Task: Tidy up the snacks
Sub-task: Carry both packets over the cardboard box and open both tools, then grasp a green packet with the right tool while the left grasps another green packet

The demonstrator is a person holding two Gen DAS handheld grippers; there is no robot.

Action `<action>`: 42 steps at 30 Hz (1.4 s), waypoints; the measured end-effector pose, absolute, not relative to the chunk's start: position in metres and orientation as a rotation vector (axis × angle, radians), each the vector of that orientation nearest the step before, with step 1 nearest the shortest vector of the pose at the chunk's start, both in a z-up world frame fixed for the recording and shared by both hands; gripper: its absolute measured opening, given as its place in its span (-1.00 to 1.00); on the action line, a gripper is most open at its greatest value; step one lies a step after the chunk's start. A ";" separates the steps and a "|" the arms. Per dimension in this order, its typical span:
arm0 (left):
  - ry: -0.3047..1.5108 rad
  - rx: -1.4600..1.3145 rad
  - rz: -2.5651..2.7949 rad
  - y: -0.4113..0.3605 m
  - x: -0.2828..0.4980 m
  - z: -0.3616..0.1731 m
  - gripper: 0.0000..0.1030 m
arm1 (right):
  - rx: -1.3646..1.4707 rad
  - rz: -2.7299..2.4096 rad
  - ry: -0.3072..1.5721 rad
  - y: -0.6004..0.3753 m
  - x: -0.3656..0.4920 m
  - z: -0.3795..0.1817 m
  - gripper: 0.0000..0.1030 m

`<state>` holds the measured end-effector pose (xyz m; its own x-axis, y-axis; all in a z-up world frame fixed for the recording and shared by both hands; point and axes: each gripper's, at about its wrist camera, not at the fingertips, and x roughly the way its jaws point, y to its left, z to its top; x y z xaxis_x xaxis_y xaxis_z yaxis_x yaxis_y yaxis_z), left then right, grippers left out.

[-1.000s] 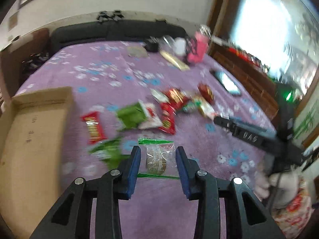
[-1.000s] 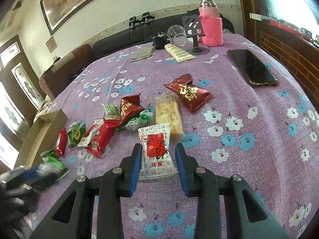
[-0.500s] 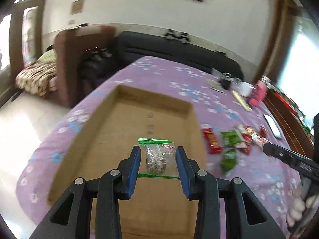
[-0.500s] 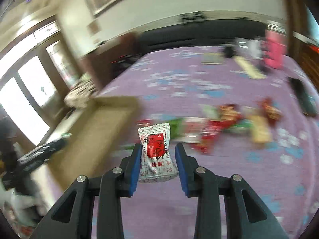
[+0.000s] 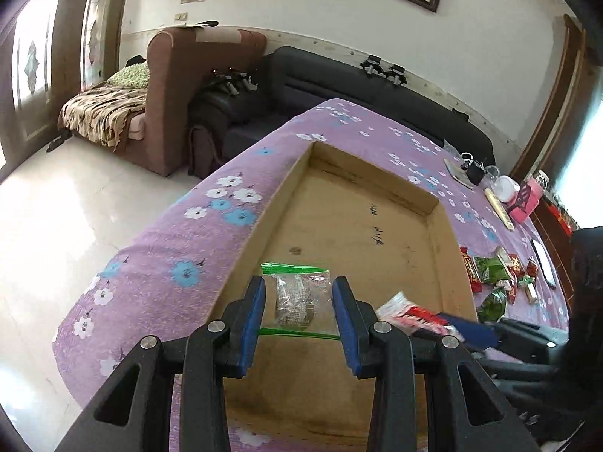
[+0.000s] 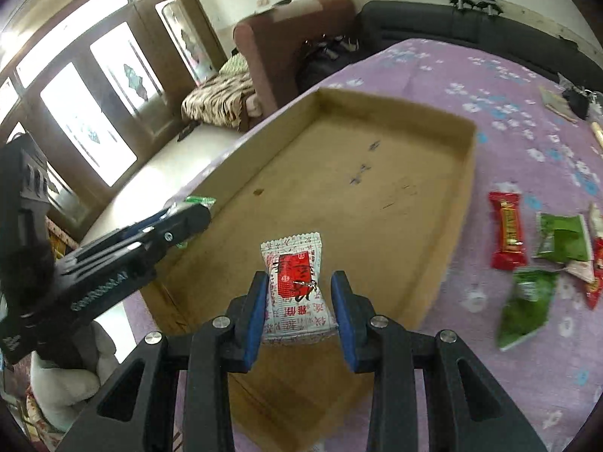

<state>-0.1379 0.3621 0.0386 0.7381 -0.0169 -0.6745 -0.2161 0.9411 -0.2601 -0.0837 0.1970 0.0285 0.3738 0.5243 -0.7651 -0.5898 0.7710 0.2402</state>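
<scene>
My left gripper is shut on a clear zip bag with a green seal and holds it over the near end of the shallow cardboard box. My right gripper is shut on a white snack packet with a red label, held over the box's near end. The right gripper and its packet also show in the left wrist view. The left gripper shows in the right wrist view. The box floor is bare.
Several loose red and green snack packets lie on the purple flowered tablecloth right of the box, also in the left wrist view. A phone, a pink bottle and small items stand at the far end. A sofa is beyond.
Both grippers swung left from the snack pile to above the cardboard box, each still holding its packet. They now sit side by side over the box's near end.
</scene>
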 end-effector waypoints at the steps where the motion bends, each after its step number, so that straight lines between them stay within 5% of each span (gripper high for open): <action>1: 0.735 -0.342 0.112 0.364 -0.139 0.038 -0.24 | -0.088 0.713 0.949 0.201 -0.085 0.026 -0.34; 9: 0.688 -0.371 0.106 0.364 -0.149 0.055 0.09 | -0.048 0.740 0.897 0.183 -0.089 0.048 -0.29; 15: 0.617 -0.350 0.072 0.348 -0.161 0.078 0.31 | 0.038 0.575 0.784 0.082 -0.075 0.082 -0.08; 24: 0.640 -0.236 -0.150 0.264 -0.149 0.082 0.31 | 0.193 0.317 0.847 -0.045 -0.048 0.048 -0.09; 39: 0.757 -0.145 -0.306 0.185 -0.135 0.069 0.31 | -0.044 0.372 0.883 0.028 0.028 0.028 -0.08; 42: 0.766 -0.129 -0.307 0.180 -0.135 0.067 0.31 | -0.016 0.406 0.914 0.029 0.032 0.018 -0.27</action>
<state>-0.1346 0.1802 0.0674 0.6789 -0.3188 -0.6614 0.2257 0.9478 -0.2252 0.0319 0.0288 0.0185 0.5402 0.3350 -0.7720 -0.3486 0.9240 0.1571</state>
